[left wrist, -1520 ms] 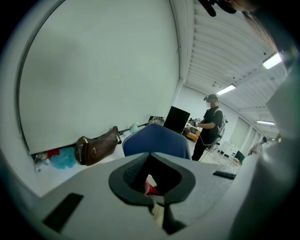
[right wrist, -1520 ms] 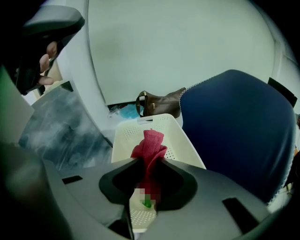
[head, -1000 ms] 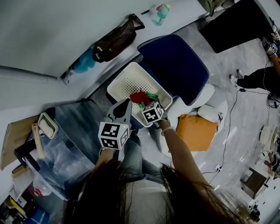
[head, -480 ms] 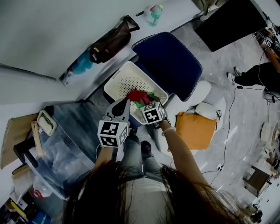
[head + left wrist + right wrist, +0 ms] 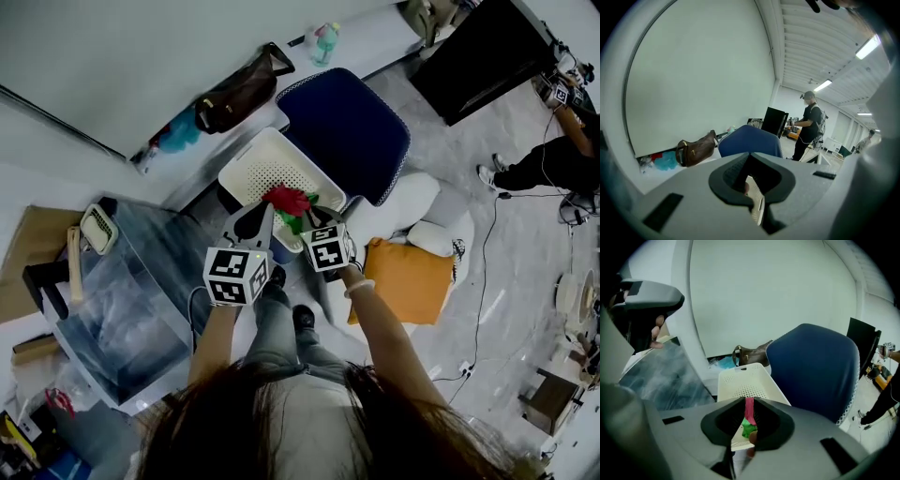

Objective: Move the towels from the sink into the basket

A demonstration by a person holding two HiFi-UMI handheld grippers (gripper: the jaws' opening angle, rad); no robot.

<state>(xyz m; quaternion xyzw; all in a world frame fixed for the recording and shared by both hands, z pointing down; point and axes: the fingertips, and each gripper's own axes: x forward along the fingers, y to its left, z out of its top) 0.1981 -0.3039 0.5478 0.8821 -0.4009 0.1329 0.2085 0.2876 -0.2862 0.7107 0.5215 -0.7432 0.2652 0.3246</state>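
Note:
The white perforated basket (image 5: pixel 246 161) stands on the floor before a blue chair. A red towel (image 5: pixel 289 199) and a green towel (image 5: pixel 307 214) lie bunched at its near corner. My right gripper (image 5: pixel 315 221) hovers just over that corner. Its jaws are closing to a narrow slit, through which the red towel (image 5: pixel 749 409) and green towel (image 5: pixel 748 428) show in the basket (image 5: pixel 745 380) beyond; the pads do not press on them. My left gripper (image 5: pixel 266 210) points at the same rim with its jaws together and nothing held. The grey sink (image 5: pixel 131 314) is at the left.
A blue office chair (image 5: pixel 345 131) stands behind the basket. A brown bag (image 5: pixel 239 92) and a bottle (image 5: pixel 324 37) rest on the white counter. An orange cushion (image 5: pixel 405 281) lies on the floor to the right. A person (image 5: pixel 553 159) stands at far right among cables.
The head view has swung a little, so basket and grippers sit slightly higher in frame. Both grippers stay at the basket's near corner, and the towels have not moved.

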